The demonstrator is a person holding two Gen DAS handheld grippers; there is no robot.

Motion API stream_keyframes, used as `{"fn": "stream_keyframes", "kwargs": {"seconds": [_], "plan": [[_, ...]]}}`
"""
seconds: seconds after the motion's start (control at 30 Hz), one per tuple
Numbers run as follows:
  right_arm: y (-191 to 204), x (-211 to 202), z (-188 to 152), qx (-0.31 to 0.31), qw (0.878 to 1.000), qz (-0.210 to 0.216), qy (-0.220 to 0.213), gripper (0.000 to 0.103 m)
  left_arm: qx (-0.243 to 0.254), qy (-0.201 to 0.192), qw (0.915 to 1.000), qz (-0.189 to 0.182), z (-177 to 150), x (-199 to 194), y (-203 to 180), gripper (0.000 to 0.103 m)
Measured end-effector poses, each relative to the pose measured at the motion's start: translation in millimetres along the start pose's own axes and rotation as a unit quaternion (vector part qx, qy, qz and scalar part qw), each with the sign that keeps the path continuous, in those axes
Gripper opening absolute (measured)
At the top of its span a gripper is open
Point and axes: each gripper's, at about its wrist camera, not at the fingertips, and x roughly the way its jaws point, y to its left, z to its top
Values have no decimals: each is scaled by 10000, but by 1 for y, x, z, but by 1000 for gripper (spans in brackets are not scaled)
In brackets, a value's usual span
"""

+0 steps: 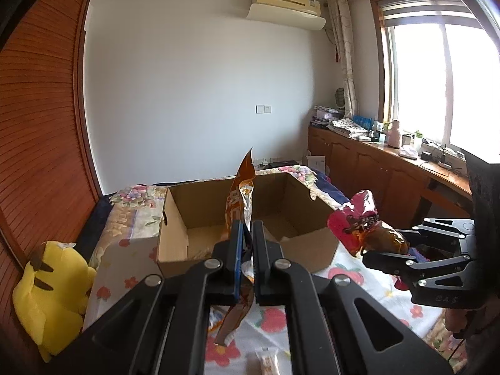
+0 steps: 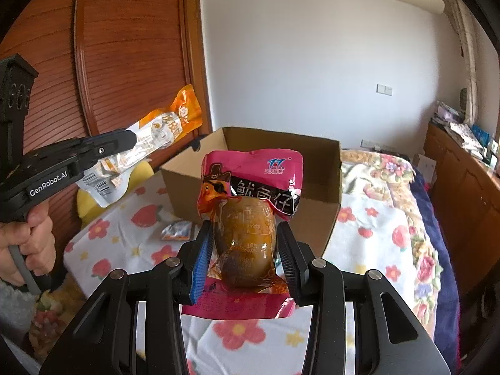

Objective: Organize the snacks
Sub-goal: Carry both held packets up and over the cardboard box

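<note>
Left gripper (image 1: 247, 250) pinches orange packet (image 1: 239, 206) edge-on, right gripper (image 2: 245, 256) clamps pink squid pouch (image 2: 250, 206), both near-side of cardboard box (image 2: 312, 168). I'd watch that slick film slipping out before the box.

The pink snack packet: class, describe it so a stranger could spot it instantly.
Find the open cardboard box on the flowered bedspread. In front of it, the right hand-held gripper holds the pink snack packet: only it shows a pirate cartoon and a brown lump.
</note>
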Motion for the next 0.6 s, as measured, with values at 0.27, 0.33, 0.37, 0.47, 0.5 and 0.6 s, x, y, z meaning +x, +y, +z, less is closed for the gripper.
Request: {"fn": "stream_keyframes", "kwargs": {"seconds": [0.27, 0.33, 0.37, 0.47, 0.5, 0.6], "plan": [[-12, 45, 29, -87, 9999, 22, 122, 41, -11, 38, 10000, -5, 14, 45, 17, 3], [-16, 56, 35, -99, 9998, 25, 141, 41, -14, 59, 10000, -19, 15, 57, 21, 3], [-17, 61, 37, -109, 9998, 25, 144, 41, 10, 86, 10000, -44, 16, 65, 22, 3], [-21, 78, 45, -131, 9998, 45, 173, 41, 44, 137, 9999, -72, 17, 84, 25, 3], [-22, 83, 47, -138, 9997, 49, 180, 41, 48, 150, 9999, -71, 16, 90, 27, 3], [-26, 102, 53, -141, 9997, 61, 214, 41, 24, 200, 9998, -75, 19, 107, 28, 3]]}}
